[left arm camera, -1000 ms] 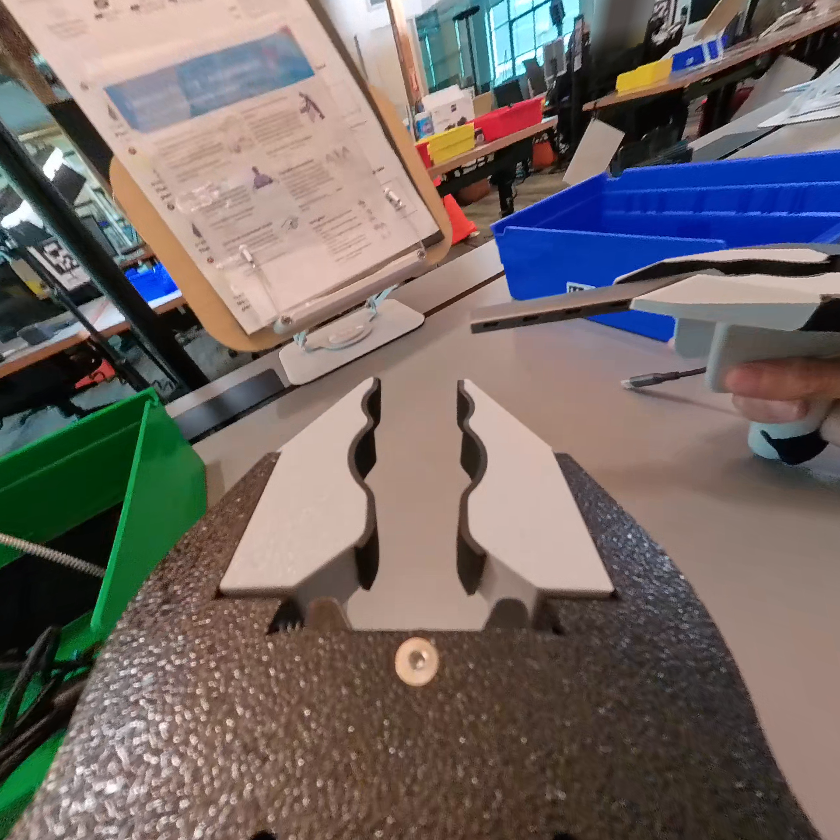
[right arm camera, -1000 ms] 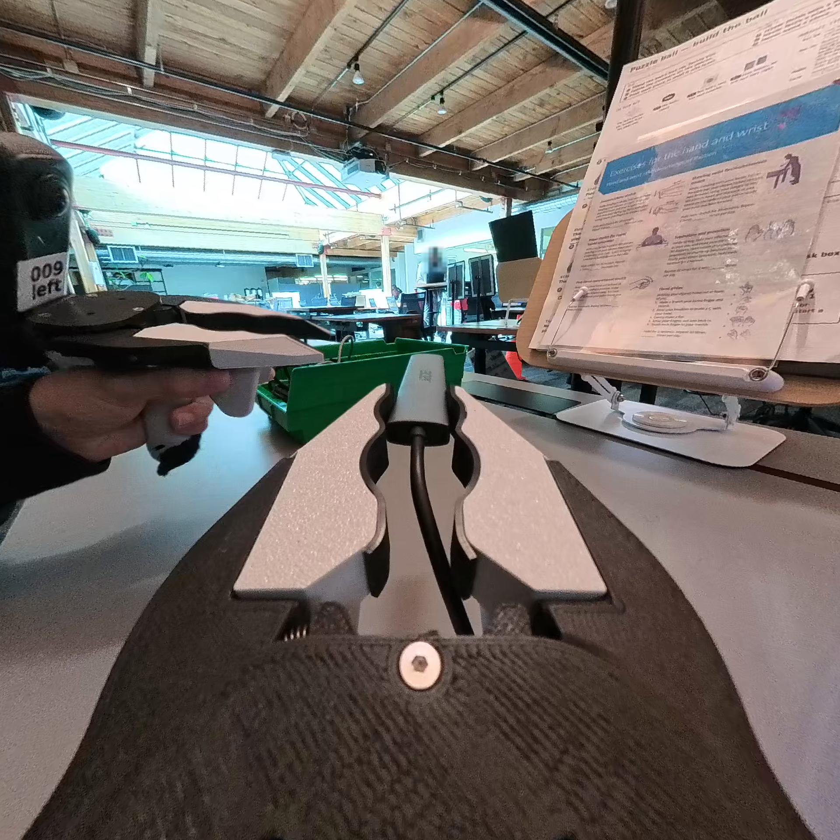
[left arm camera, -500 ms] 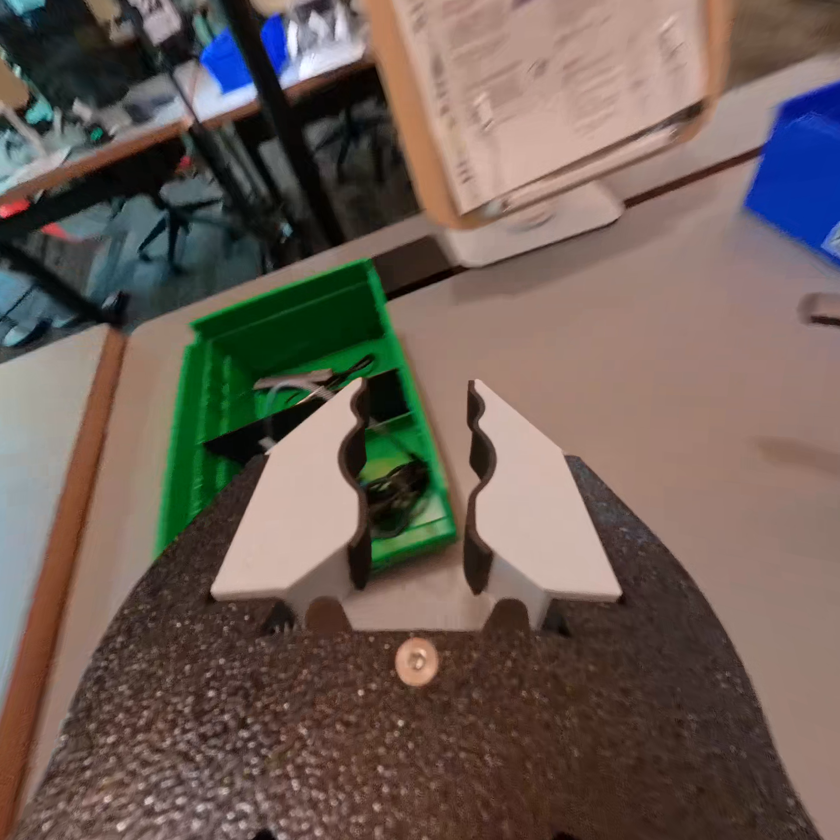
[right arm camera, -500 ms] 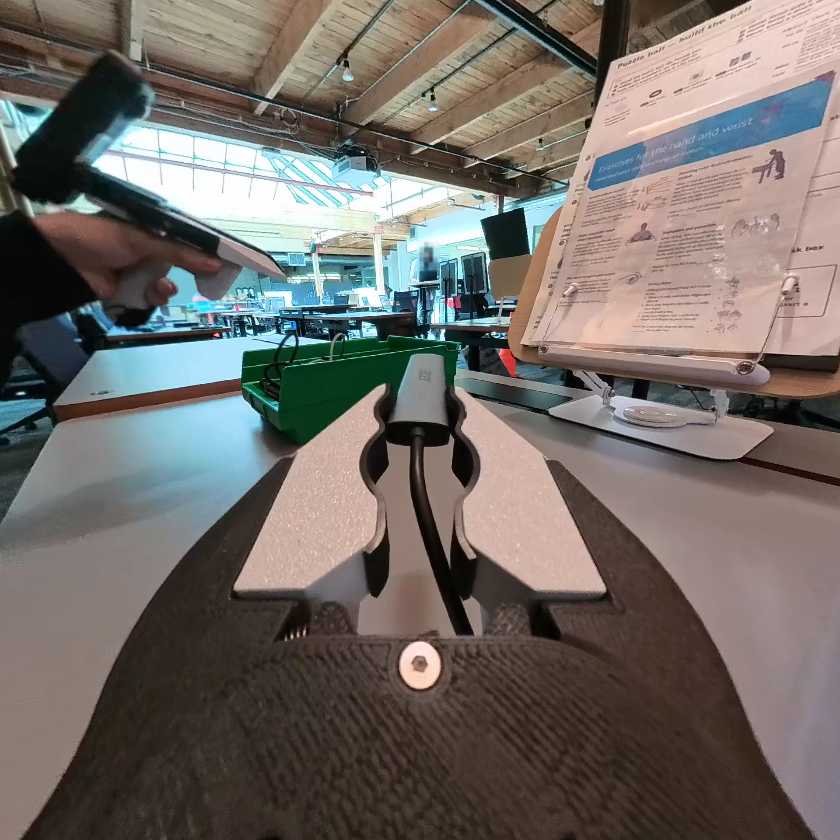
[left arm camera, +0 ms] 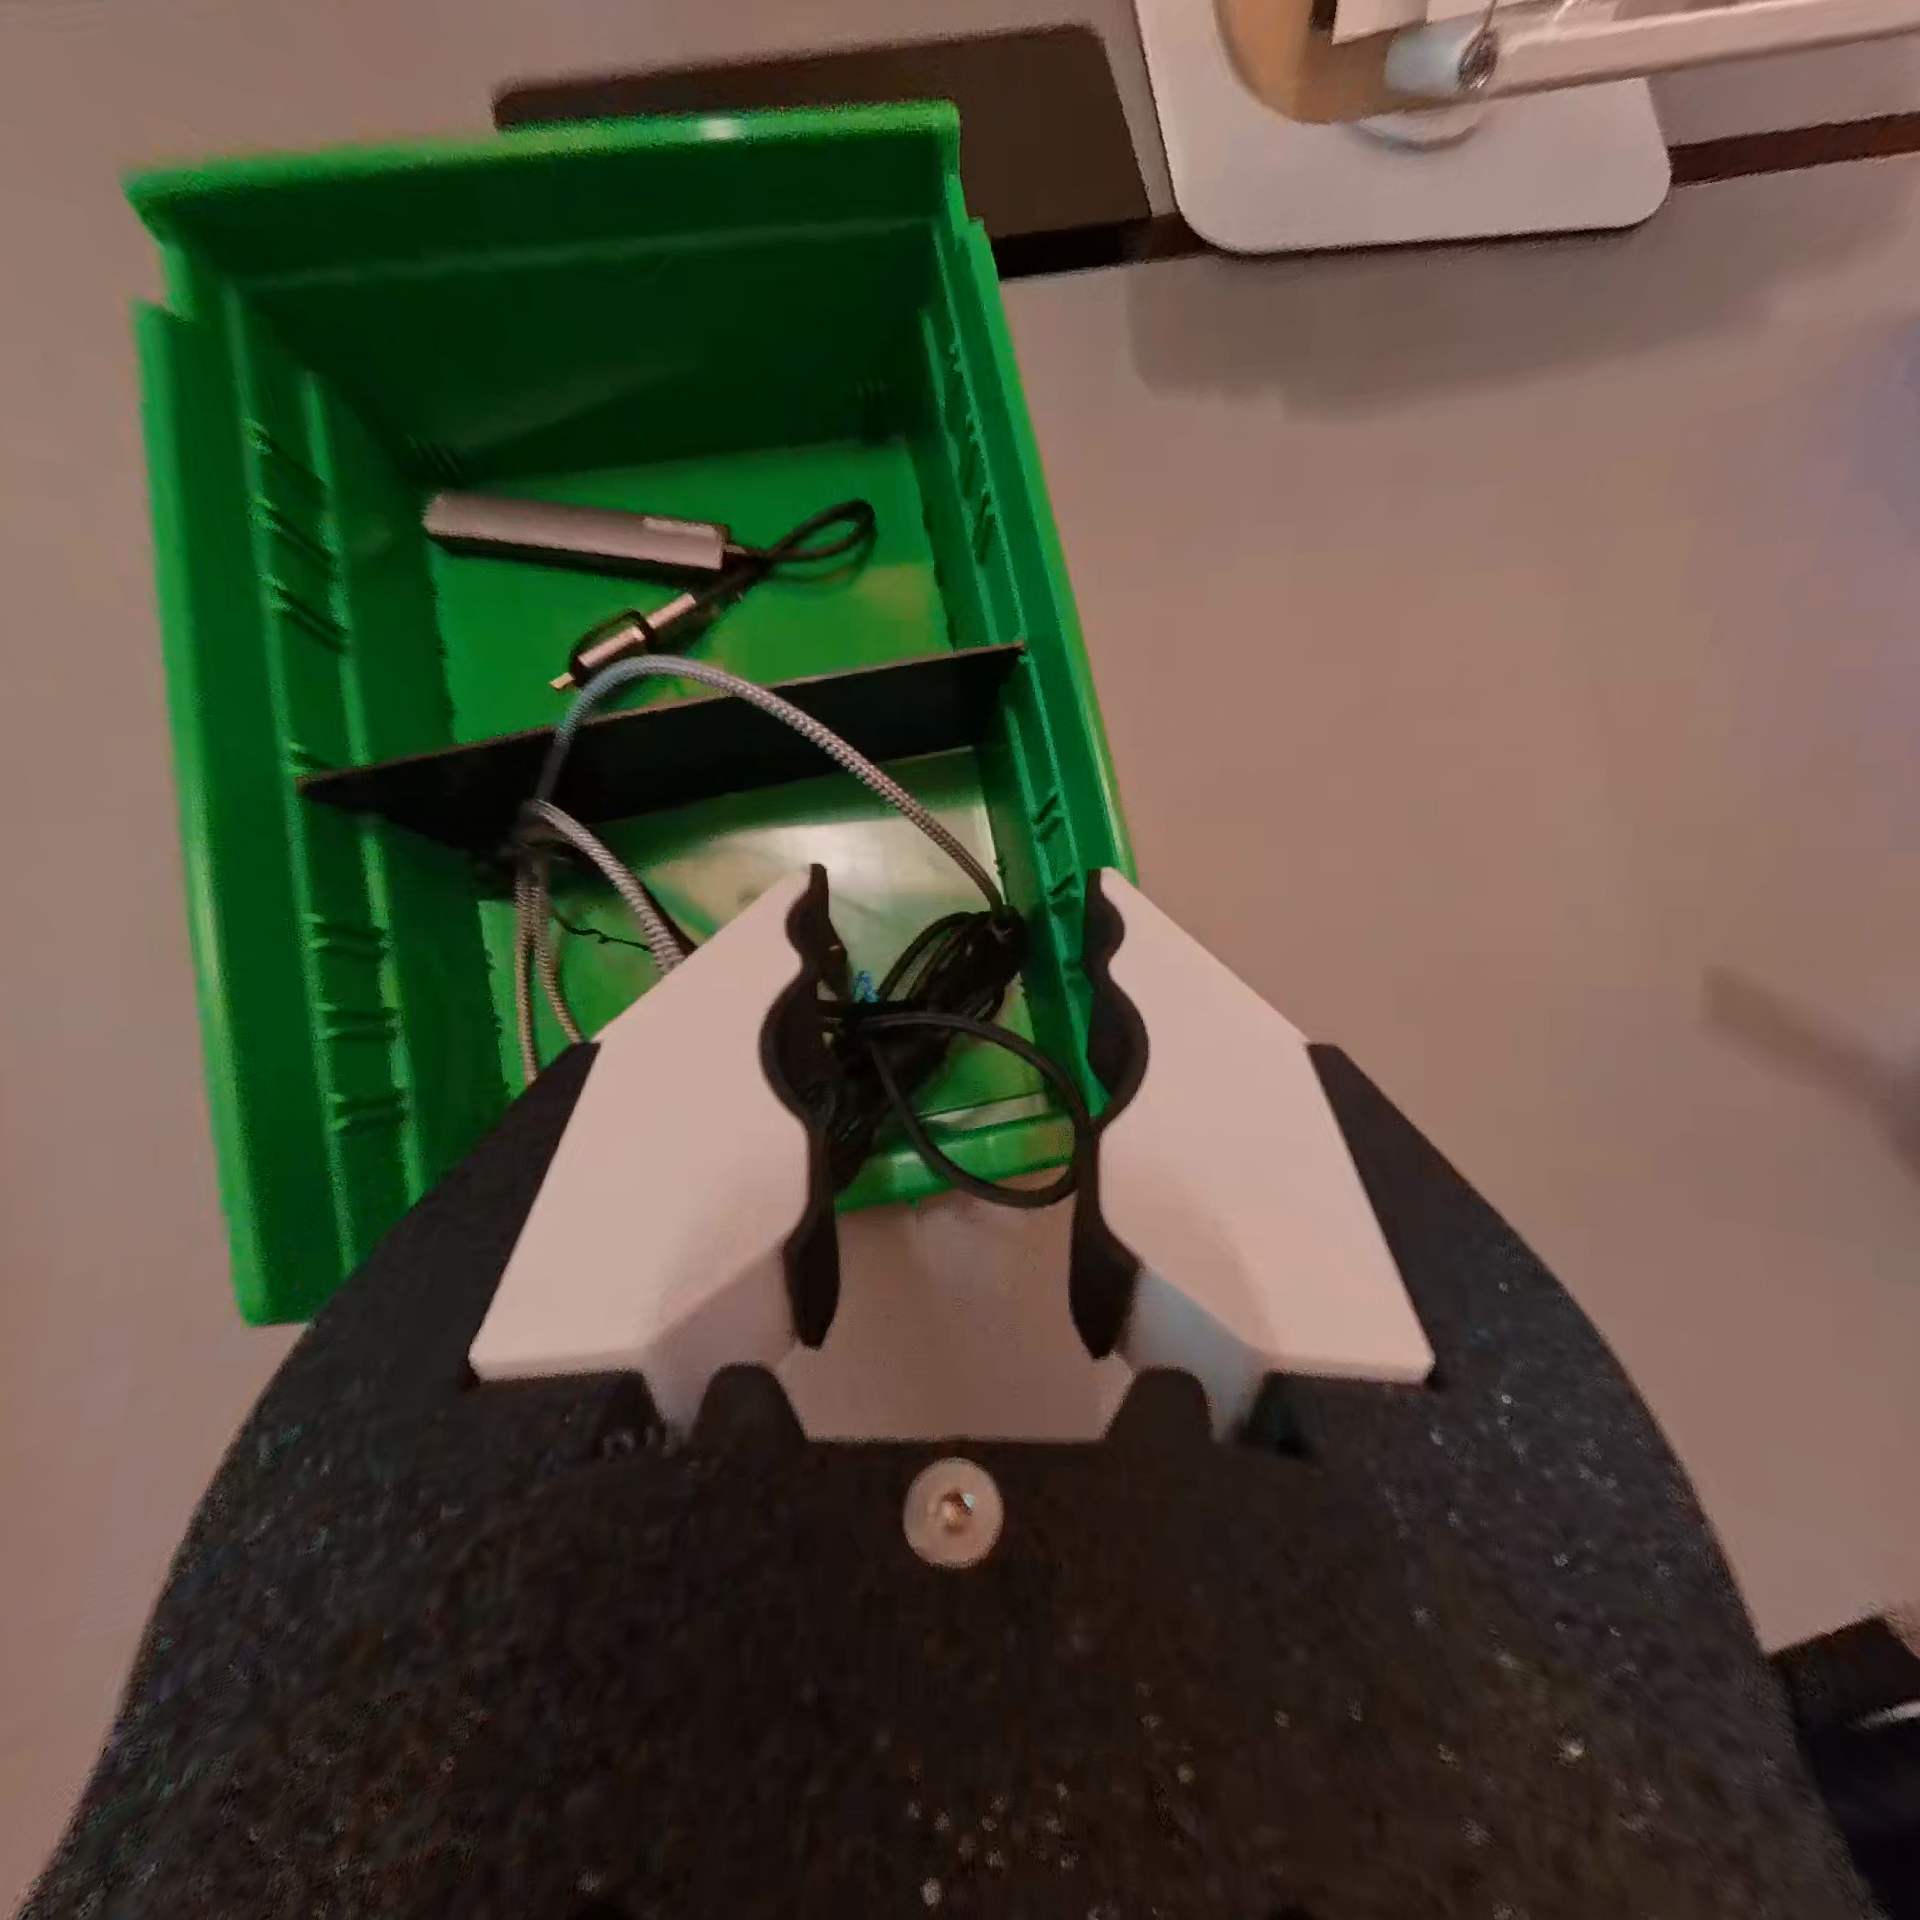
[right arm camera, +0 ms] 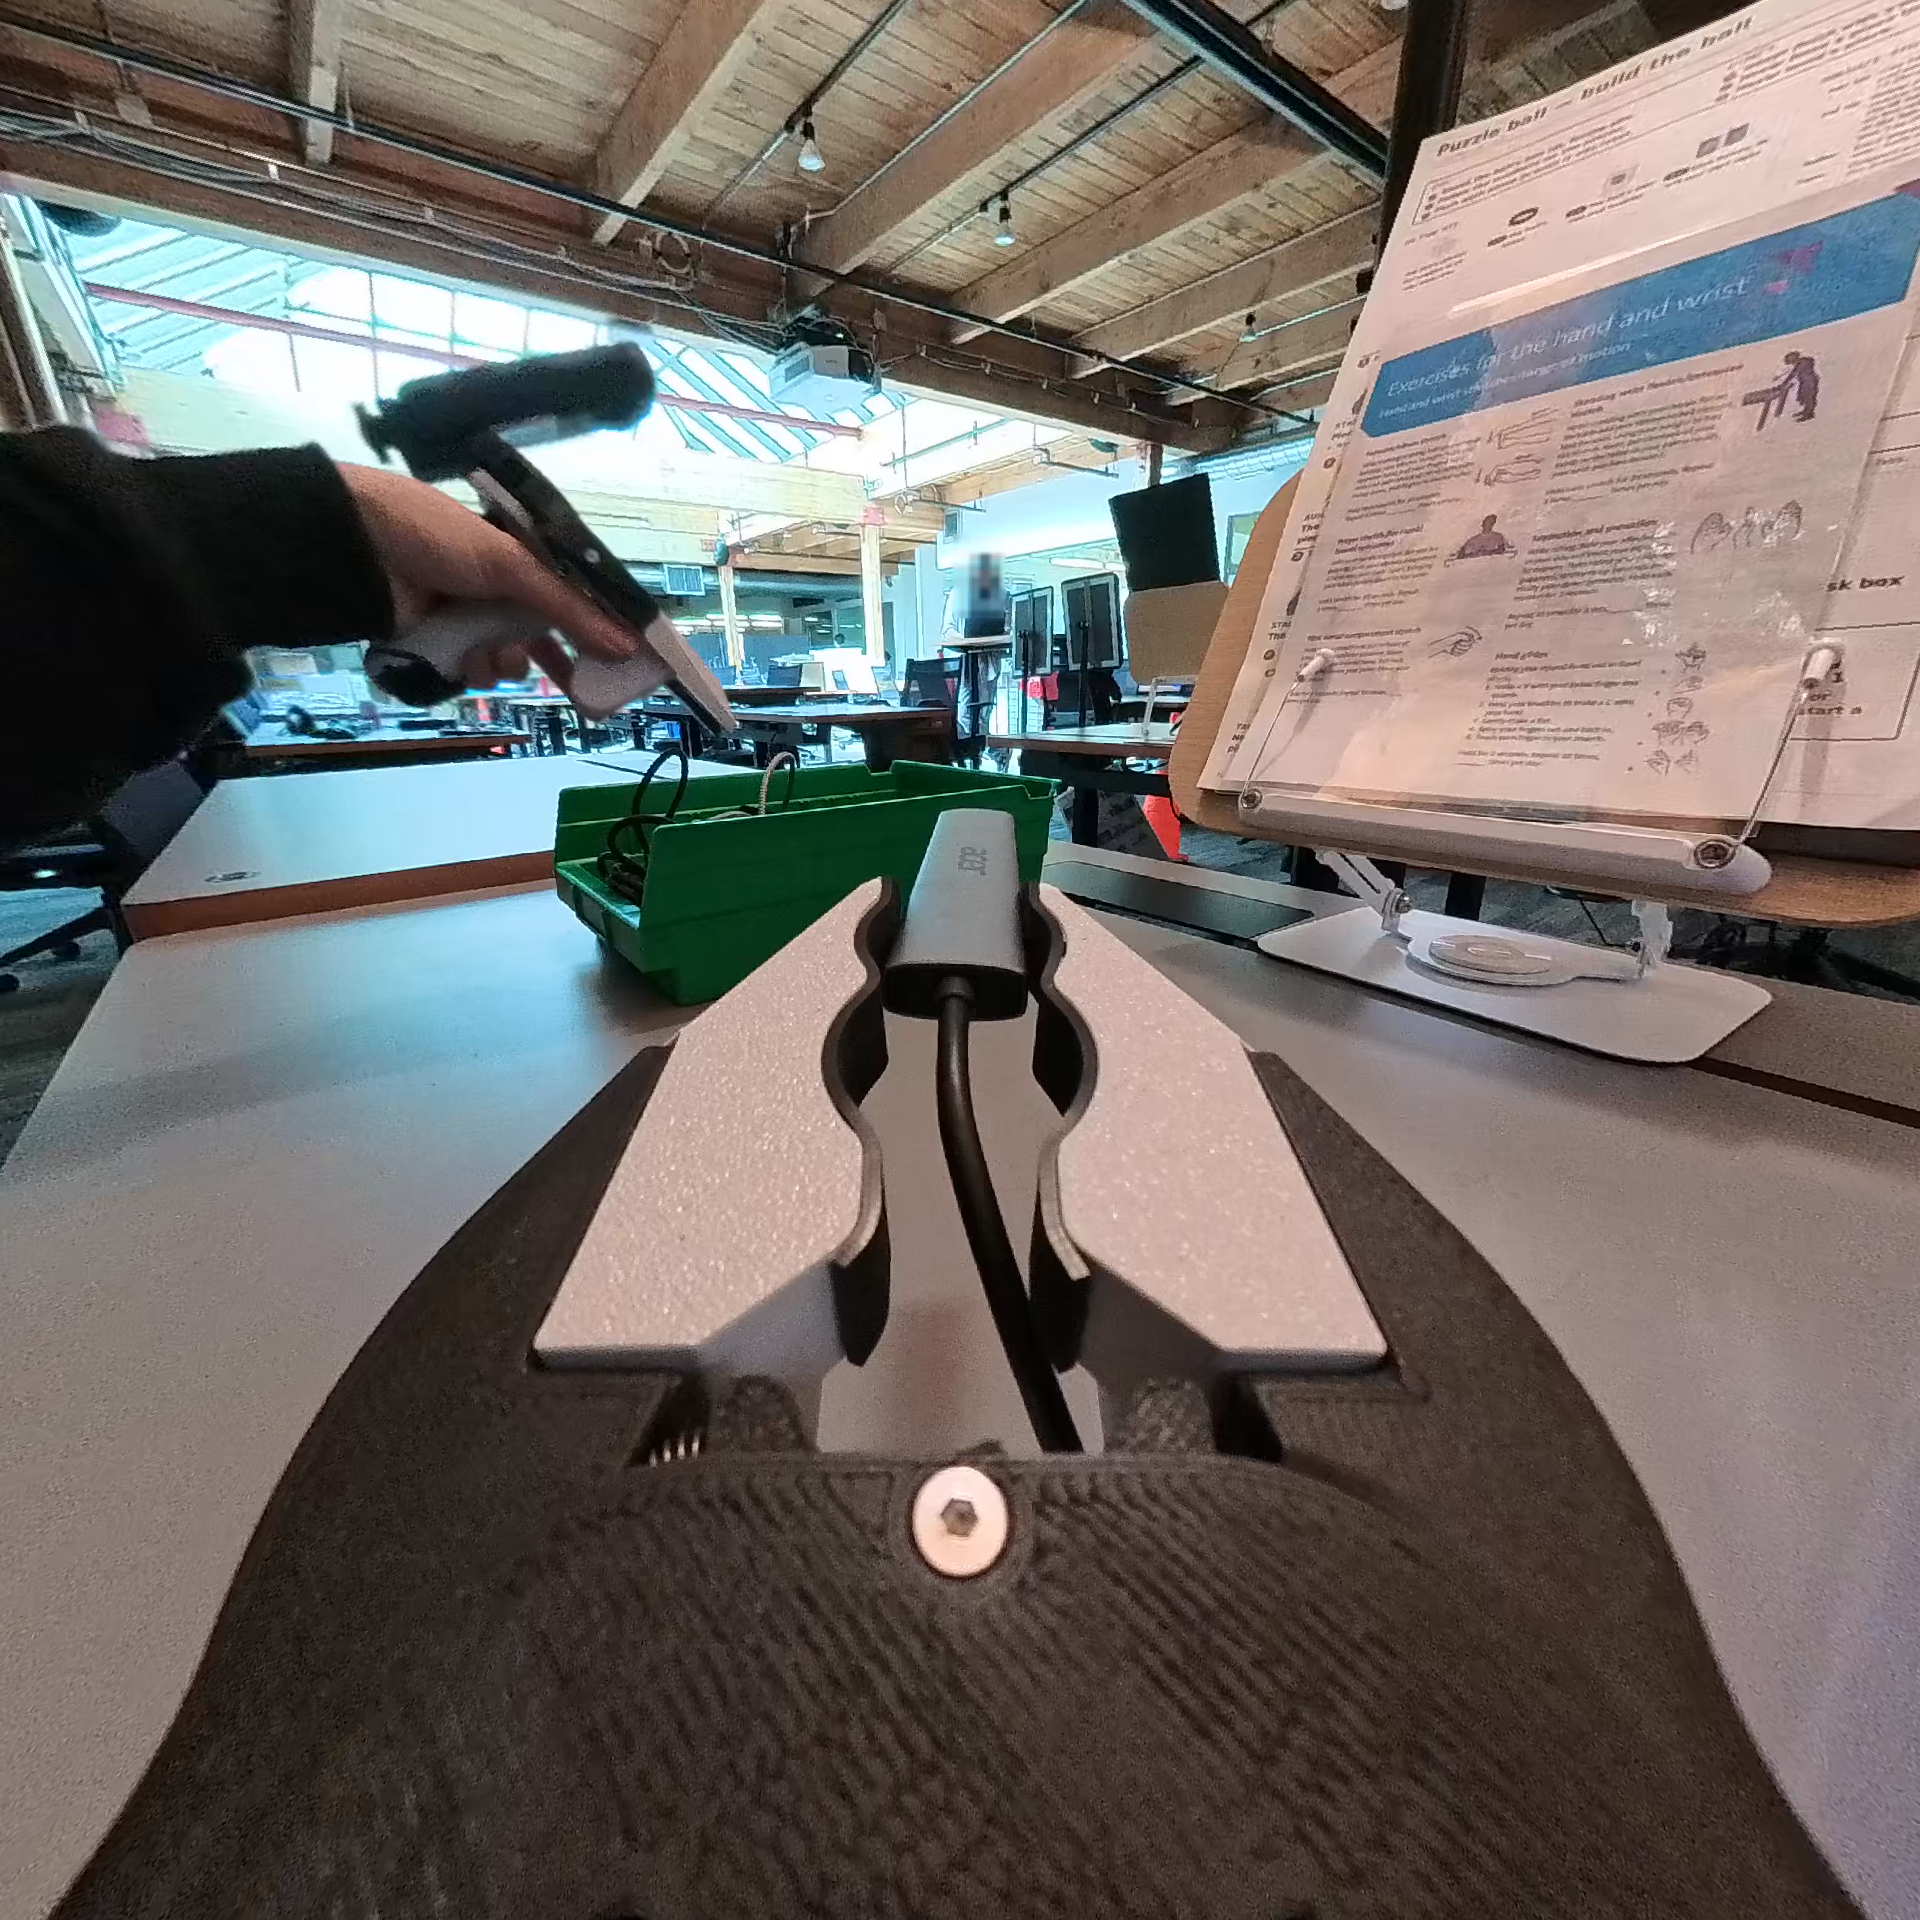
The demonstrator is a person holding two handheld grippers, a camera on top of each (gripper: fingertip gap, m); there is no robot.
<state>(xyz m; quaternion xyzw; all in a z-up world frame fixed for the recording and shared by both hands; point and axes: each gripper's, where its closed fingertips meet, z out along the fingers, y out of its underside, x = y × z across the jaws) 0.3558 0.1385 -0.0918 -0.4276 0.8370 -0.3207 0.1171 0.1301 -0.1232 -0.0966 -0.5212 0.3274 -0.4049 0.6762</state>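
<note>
A grey adapter (right arm camera: 961,914) is clamped by its rigid body in the right hand-held gripper (right arm camera: 961,935), above the surface (right arm camera: 312,1091); its stiff black lead trails back. The left hand-held gripper (left arm camera: 951,971) is held released over the green bin (left arm camera: 249,727), above light, limp tangled cables (left arm camera: 935,1039), judged best pinched at a bundle

so the left gripper (left arm camera: 954,997) swung off the open tabletop, lifted, and now tips down over the green bin (left arm camera: 260,727) at frame centre-left, jaws spread wider above the black cable tangle (left arm camera: 935,1039).

Grey adapter (right arm camera: 961,904) between right fingers (right arm camera: 1164,1122)
</note>
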